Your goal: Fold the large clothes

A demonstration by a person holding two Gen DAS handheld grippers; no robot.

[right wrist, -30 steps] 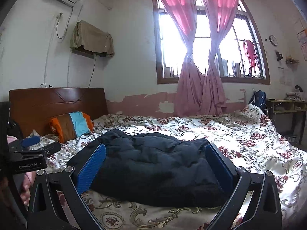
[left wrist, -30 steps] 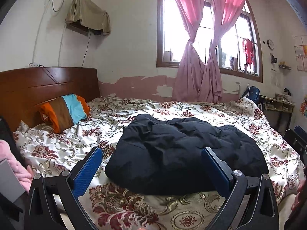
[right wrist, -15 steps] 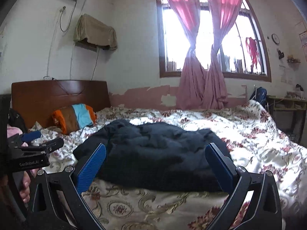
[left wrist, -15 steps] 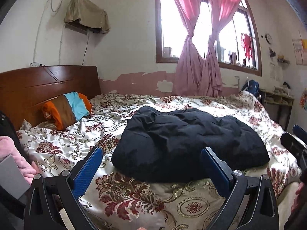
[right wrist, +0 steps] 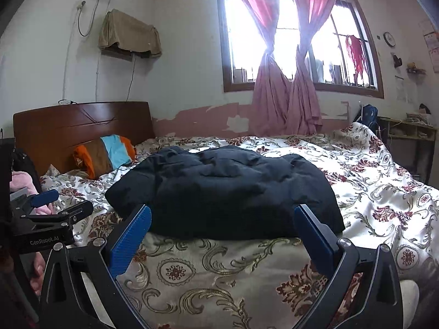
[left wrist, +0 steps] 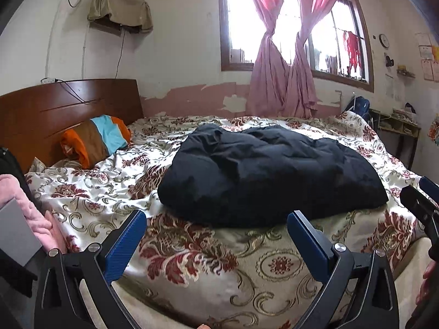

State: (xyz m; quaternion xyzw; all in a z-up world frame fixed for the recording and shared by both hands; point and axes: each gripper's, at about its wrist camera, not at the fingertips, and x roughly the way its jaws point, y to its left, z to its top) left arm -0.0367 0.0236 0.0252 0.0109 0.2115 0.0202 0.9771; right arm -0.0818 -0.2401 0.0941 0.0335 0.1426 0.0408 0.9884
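Note:
A black puffy jacket [left wrist: 269, 172] lies in a folded, bulky heap on the floral bedspread [left wrist: 104, 186], near the bed's front edge. In the right wrist view the same black jacket [right wrist: 227, 189] spreads across the middle of the bed. My left gripper [left wrist: 216, 222] is open, held off the bed's near edge just short of the jacket, with nothing between its blue pads. My right gripper [right wrist: 222, 216] is open too, likewise in front of the jacket's near hem and empty. Each gripper shows at the other view's edge.
An orange, brown and blue pillow [left wrist: 96, 142] leans at the wooden headboard [left wrist: 55, 109] on the left. Pink curtains [left wrist: 282, 76] hang at the window behind the bed. A desk [left wrist: 395, 134] stands at the far right. Pink fabric [left wrist: 30, 213] sits at the left edge.
Both grippers have drawn back and dropped lower from the jacket toward the bed's near edge; more of the bedspread's front side shows. Both stayed open.

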